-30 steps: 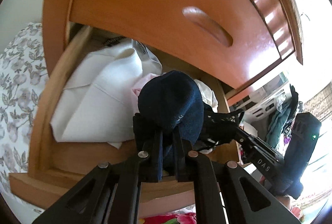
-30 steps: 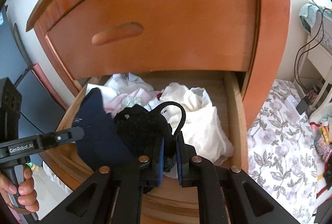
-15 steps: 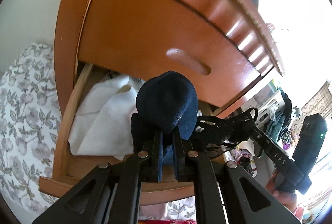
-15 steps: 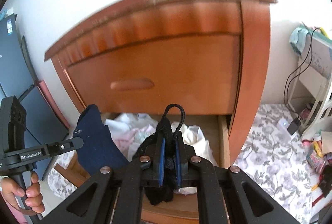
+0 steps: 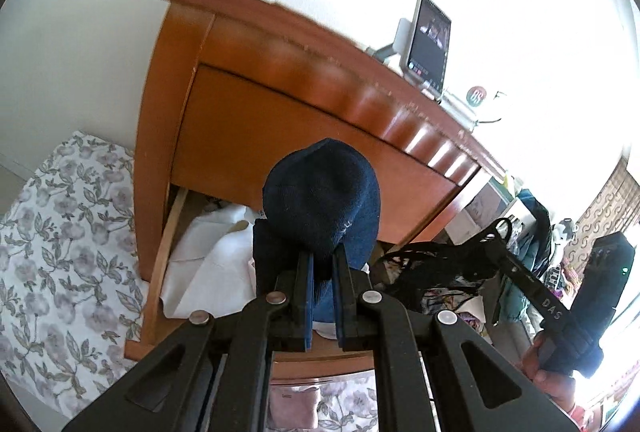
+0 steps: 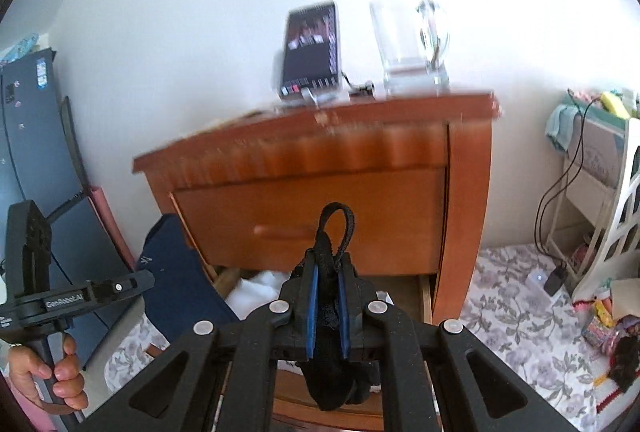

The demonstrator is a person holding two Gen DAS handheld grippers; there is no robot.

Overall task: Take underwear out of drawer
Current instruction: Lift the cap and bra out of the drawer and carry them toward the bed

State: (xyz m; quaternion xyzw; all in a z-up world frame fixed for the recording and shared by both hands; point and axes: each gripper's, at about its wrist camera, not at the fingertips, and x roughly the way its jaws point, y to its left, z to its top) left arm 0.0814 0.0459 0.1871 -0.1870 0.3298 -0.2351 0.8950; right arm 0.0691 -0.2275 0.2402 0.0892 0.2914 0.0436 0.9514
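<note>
In the left wrist view my left gripper (image 5: 322, 262) is shut on a navy blue pair of underwear (image 5: 320, 196), which bulges above the pads, lifted in front of the wooden nightstand (image 5: 280, 120). My right gripper (image 6: 328, 274) is shut on a black lacy pair of underwear (image 6: 330, 312), with a strap loop (image 6: 336, 228) standing up above the pads. Each gripper shows in the other's view: the left gripper (image 6: 146, 278) with the navy pair (image 6: 176, 284), the right gripper (image 5: 496, 250) with the black pair (image 5: 428, 270). Below both, the bottom drawer (image 5: 160, 272) stands open with white clothes (image 5: 208, 264) inside.
A phone on a stand (image 6: 310, 52) and a clear container (image 6: 408, 48) sit on the nightstand top. Floral bedding (image 5: 60, 252) lies beside and in front of the nightstand. A white rack with cables (image 6: 612, 232) stands at the right, a dark blue panel (image 6: 32, 152) at the left.
Both grippers have risen out of the drawer with their garments held. The drawer has dropped low in both views and the nightstand top with the phone has come into sight.
</note>
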